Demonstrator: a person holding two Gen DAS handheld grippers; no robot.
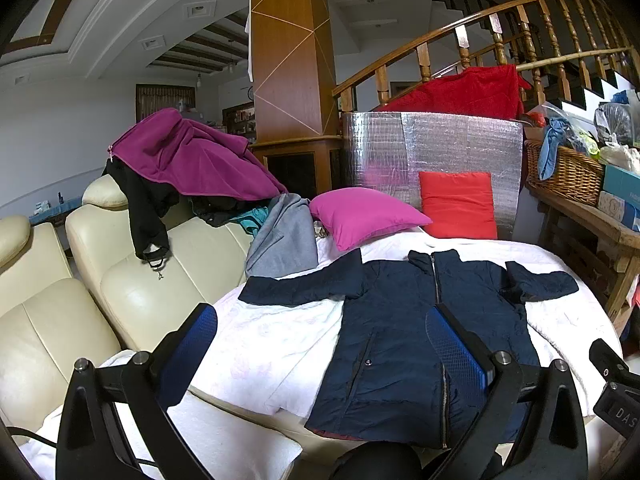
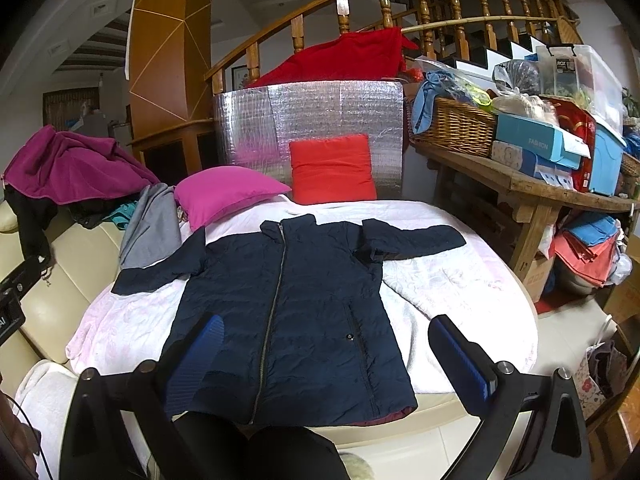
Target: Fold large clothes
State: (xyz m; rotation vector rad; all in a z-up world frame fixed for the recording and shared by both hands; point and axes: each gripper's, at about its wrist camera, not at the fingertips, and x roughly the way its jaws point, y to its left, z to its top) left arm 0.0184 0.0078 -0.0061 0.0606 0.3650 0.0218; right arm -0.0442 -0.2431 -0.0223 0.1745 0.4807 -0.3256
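Navy jacket [image 2: 296,300] spread flat, front up, zipped, on white quilt [image 2: 448,280]; both sleeves out to the sides, hem at near edge. Left gripper [image 1: 320,344] above near edge, jaws spread wide, empty. Right gripper [image 2: 324,352] same, jaws spread wide over hem, not touching fabric. Magenta pillow [image 2: 228,192] and red pillow [image 2: 332,168] beyond collar. Grey garment [image 1: 284,236] touching left sleeve end. Purple fleece [image 1: 192,160] draped on cream sofa [image 1: 132,280] back.
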